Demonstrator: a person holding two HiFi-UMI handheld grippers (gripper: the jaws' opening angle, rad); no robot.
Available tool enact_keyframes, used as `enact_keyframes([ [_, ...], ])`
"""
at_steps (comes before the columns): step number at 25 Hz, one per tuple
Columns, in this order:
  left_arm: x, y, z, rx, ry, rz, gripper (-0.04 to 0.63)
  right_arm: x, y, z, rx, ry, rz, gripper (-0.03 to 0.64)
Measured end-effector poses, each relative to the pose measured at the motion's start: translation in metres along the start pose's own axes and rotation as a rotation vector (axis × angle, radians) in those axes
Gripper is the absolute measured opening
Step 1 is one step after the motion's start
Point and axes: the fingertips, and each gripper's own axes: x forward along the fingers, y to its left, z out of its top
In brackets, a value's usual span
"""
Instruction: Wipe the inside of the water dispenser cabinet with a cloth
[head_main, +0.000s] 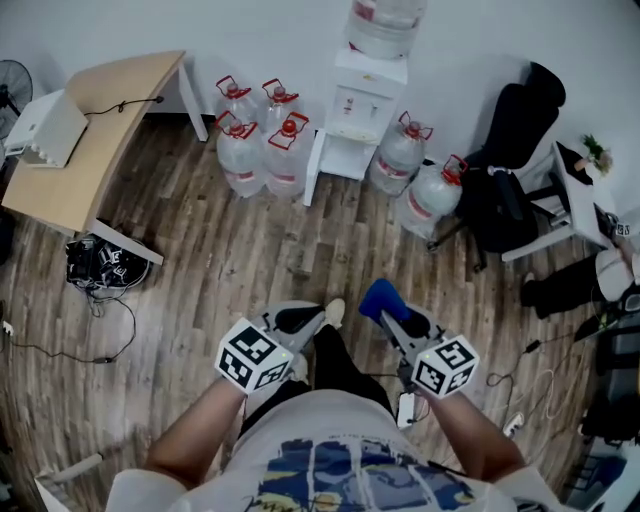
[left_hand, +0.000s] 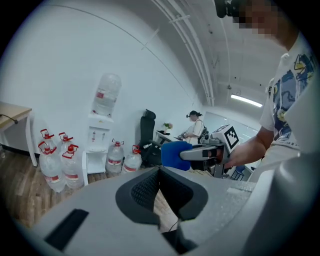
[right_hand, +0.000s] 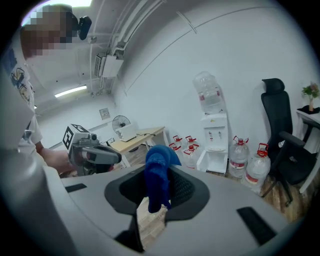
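Note:
A white water dispenser (head_main: 358, 110) with a clear bottle on top stands against the far wall; its lower cabinet door (head_main: 313, 166) hangs open to the left. It also shows far off as the dispenser (left_hand: 97, 145) and the dispenser (right_hand: 214, 142). My right gripper (head_main: 385, 308) is shut on a blue cloth (head_main: 378, 297), which hangs bunched between the jaws as the cloth (right_hand: 157, 177). My left gripper (head_main: 318, 316) is shut with nothing in it. Both are held low near the person's body, well short of the dispenser.
Several water jugs with red caps (head_main: 262, 140) stand left of the dispenser, two more jugs (head_main: 418, 175) to its right. A black office chair (head_main: 505, 170) is at the right, a wooden desk (head_main: 95, 130) at the left, cables (head_main: 100, 265) on the wood floor.

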Motion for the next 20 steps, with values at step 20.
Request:
enact_keyframes([
  [20,0.245,0.186,0.144,0.053,0.087,-0.057,0.002,0.187,-0.264,0.140,-0.057,-0.052,-0.029,0.089],
])
